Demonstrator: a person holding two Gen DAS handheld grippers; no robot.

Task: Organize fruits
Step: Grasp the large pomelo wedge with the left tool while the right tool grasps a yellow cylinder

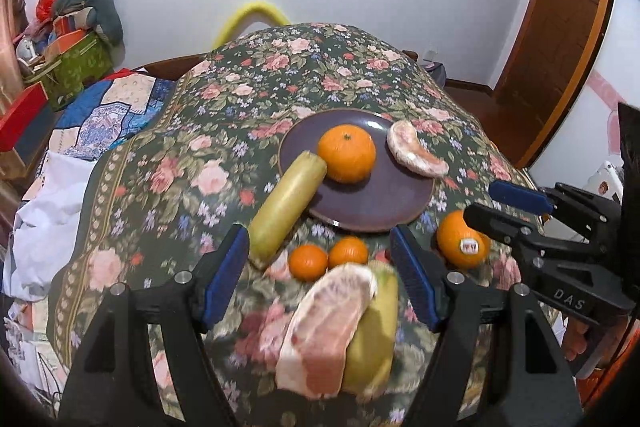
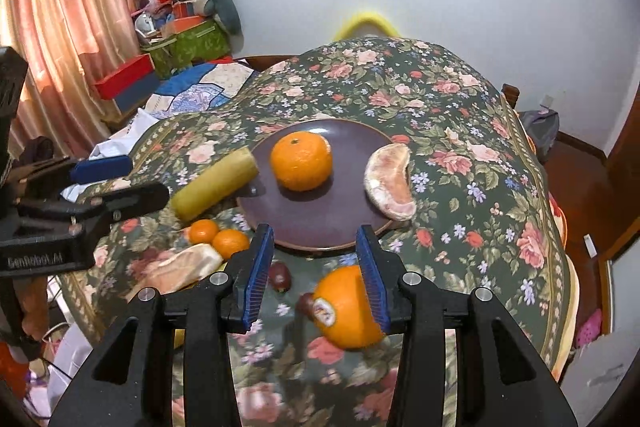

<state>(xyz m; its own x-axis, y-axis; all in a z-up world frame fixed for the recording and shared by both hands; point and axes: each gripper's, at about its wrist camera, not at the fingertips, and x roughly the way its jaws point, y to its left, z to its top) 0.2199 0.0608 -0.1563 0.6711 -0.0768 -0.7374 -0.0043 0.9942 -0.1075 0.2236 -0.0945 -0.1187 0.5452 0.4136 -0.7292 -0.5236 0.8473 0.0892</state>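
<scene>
Fruits lie on a desk (image 1: 248, 75) covered with a flowered cloth. In the centre of both views stands a dark plate (image 1: 372, 203), and one big orange (image 1: 347, 153) sits on it. A pomelo slice (image 1: 416, 155) rests on the right rim of the plate, half on the cloth. A long yellow-green fruit (image 1: 288, 201) leans its end on the left rim of the plate.

In the left wrist view, the left tongs (image 1: 320, 275) are spread at the bottom of the frame, and nothing is pinched between them. Between their tips are seen two small tangerines (image 1: 328, 259), touching each other, and lower a large peeled pomelo piece (image 1: 328, 335) with a green-yellow peel beside it; both are blurred. At the right of this frame appear the right tongs (image 1: 508, 207), near an orange with a sticker (image 1: 463, 243).

In the right wrist view, the right tongs (image 2: 316, 279) stand apart at the lower centre. The sticker orange is just by the right finger (image 2: 374, 283), partly hidden behind it; I cannot tell if the pad touches it, and the left pad is clearly apart from it. Two small dark red fruits (image 2: 280, 277) lie on the cloth near this orange.
</scene>
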